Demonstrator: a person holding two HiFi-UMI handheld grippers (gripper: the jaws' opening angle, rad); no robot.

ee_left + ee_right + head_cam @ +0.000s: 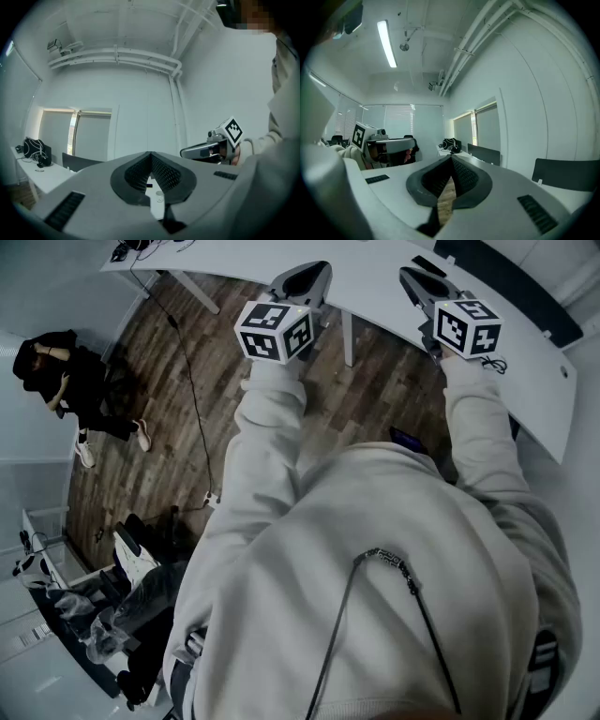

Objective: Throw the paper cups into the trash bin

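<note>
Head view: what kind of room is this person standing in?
Probably an office or workroom. There is a long white desk on a wooden floor, shaded windows, a black chair, and a strip light on the ceiling.

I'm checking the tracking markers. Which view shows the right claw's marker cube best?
The head view: the right claw's marker cube is large, with two faces showing. The left gripper view shows it small, at the right. The right gripper view misses it; it shows only the left claw's cube.
</note>
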